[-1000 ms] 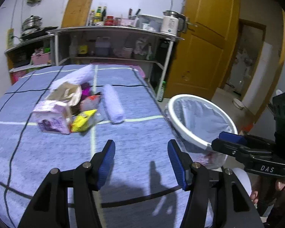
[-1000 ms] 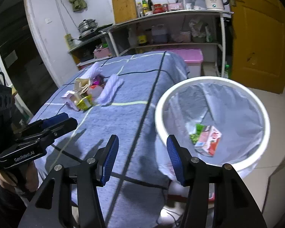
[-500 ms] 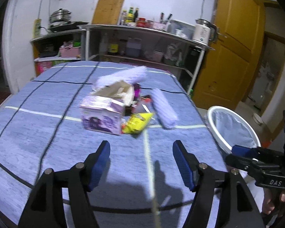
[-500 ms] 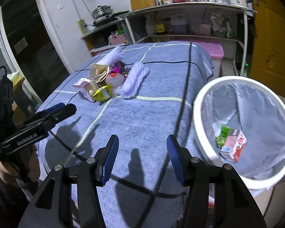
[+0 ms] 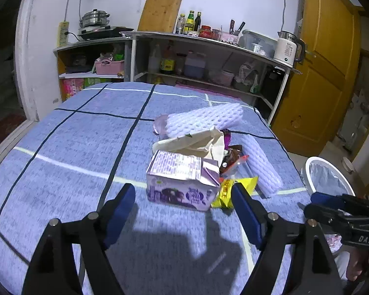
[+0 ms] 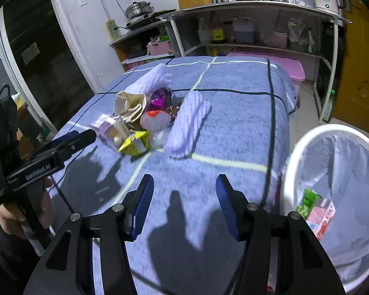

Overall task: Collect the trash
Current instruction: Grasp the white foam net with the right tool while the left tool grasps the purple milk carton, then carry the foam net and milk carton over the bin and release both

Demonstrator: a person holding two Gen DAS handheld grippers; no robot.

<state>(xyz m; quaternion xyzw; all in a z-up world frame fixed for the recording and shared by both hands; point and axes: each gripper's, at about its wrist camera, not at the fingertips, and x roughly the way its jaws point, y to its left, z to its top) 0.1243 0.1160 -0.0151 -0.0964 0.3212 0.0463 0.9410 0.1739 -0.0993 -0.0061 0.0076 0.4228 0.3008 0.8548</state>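
Note:
A pile of trash lies on the blue checked table (image 5: 61,172): a purple carton (image 5: 182,182), a yellow wrapper (image 5: 230,190), a beige paper bag (image 5: 196,142), a red-brown wrapper (image 5: 233,159) and two lavender foam nets (image 5: 204,118). My left gripper (image 5: 184,213) is open and empty, just short of the purple carton. My right gripper (image 6: 183,206) is open and empty above the table, with the pile ahead of it, including the carton (image 6: 108,130) and wrapper (image 6: 135,143). The white-rimmed trash bin (image 6: 332,172) at the right holds a red carton (image 6: 321,216) and green packaging (image 6: 307,199).
Metal shelves (image 5: 209,49) with bottles, a kettle (image 5: 286,49) and a pot stand behind the table. A yellow door (image 5: 319,73) is at the right. A pink box (image 6: 278,66) stands by the table's far side. The bin (image 5: 327,177) stands off the table's right edge.
My left gripper has swung left from the bin and closed in on the trash pile. My right gripper has turned left from the bin toward the table.

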